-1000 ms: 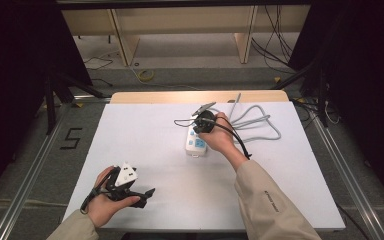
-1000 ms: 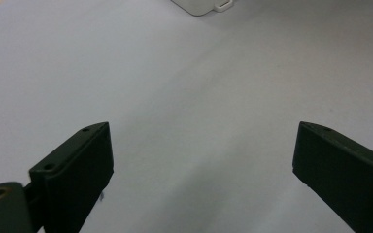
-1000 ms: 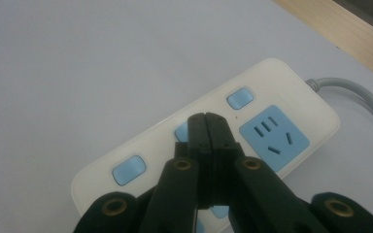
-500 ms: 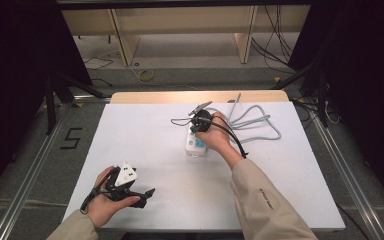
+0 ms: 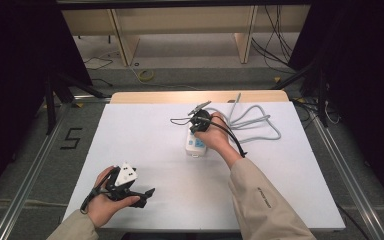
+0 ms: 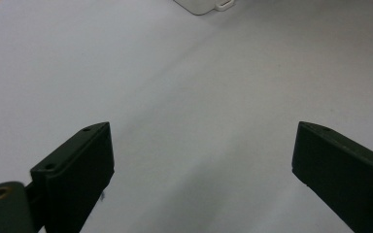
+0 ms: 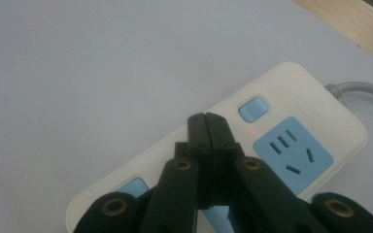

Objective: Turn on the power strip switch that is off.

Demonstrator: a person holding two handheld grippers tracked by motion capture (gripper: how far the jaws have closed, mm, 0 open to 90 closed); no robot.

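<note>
Jaws of the right gripper (image 7: 207,121) are pressed together with nothing between them, tips over the white power strip (image 7: 291,126) just beside its blue switch (image 7: 252,109) and a small red light (image 7: 248,132). Left gripper (image 6: 201,160) hangs wide open and empty over the white table (image 6: 175,77). No writing is legible.

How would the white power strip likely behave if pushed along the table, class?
The power strip lies flat, so it would probably slide, not tip or roll. Its grey cable, lying in loose loops, would likely drag and swing it. The hard-looking casing seems stiff.
</note>
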